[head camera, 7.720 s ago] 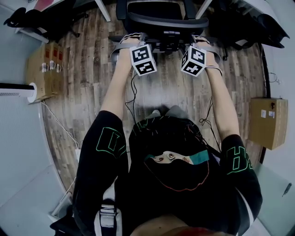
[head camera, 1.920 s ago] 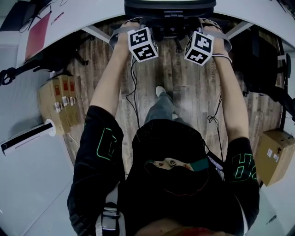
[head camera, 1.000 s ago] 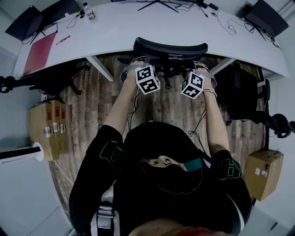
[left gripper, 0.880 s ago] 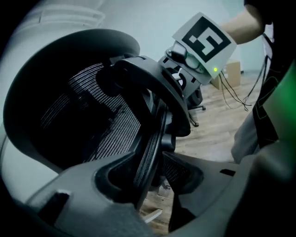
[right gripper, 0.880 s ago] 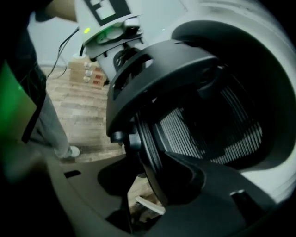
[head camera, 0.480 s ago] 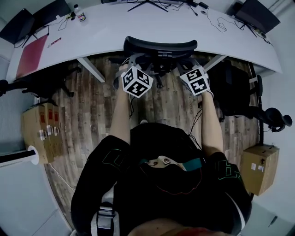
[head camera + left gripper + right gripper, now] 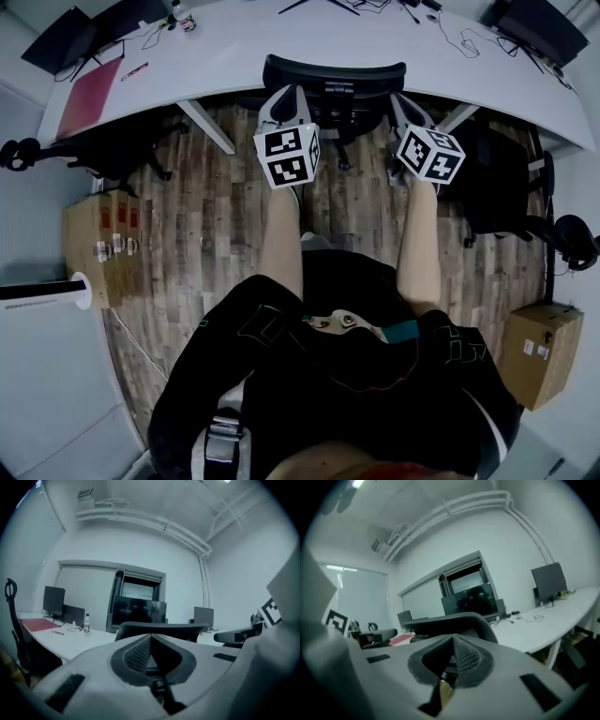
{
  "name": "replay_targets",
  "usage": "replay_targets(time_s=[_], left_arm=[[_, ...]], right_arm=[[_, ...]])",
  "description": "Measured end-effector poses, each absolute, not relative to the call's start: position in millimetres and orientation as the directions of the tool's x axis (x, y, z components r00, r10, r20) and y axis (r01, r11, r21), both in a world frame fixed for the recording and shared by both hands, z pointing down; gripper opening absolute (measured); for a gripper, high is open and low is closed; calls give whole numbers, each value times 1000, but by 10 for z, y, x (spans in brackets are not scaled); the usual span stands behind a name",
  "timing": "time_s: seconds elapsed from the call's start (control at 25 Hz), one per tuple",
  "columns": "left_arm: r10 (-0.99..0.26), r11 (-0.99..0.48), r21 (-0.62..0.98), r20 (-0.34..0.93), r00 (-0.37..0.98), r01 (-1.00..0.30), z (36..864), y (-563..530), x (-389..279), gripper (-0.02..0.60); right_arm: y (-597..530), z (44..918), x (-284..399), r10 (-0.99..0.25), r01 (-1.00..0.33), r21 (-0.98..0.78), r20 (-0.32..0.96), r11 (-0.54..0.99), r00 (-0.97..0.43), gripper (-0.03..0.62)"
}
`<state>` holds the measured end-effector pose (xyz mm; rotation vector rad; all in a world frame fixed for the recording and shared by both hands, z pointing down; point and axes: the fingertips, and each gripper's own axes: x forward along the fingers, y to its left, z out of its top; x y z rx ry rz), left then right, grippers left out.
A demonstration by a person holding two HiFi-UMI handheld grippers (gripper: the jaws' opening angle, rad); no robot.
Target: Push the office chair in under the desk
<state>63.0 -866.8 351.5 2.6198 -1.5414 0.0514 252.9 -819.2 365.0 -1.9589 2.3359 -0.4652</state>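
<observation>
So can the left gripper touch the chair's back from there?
Probably yes: the chair's back is right ahead of the left gripper, whose fingers are shut, and nothing stands between them.

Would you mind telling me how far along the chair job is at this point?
Done, it seems: the office chair sits tucked under the desk, only its backrest showing. In hand: nothing; left gripper and right gripper have just closed empty, off the chair. Remaining: probably nothing.

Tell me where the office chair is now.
Head view, top centre: the office chair sits pushed in under the near edge of the white desk.
</observation>
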Motion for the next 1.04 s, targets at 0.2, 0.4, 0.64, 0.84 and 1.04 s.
replay_targets(time_s=[0.2, 0.4, 0.64, 0.84, 1.04], left_arm=[[-855, -497, 63, 133, 501, -865, 3741, -8434, 714, 8], [-837, -531, 10, 150, 527, -847, 3747, -8326, 856, 8], [-827, -546, -22, 173, 535, -838, 3825, -8266, 873, 8], [-820, -558, -27, 170, 546, -829, 3820, -8239, 932, 8], [-823, -554, -21, 163, 544, -832, 3834, -8225, 940, 8]], right_arm=[[-8008, 3729, 2548, -969, -973, -181, 174, 143, -174, 3], [-7932, 3820, 2611, -970, -970, -204, 177, 130, -167, 5], [-7898, 3807, 2608, -973, -974, -184, 166, 129, -161, 5], [-7894, 3784, 2683, -976, -977, -179, 161, 119, -149, 5], [-7887, 3757, 2681, -976, -978, -162, 154, 130, -155, 5]])
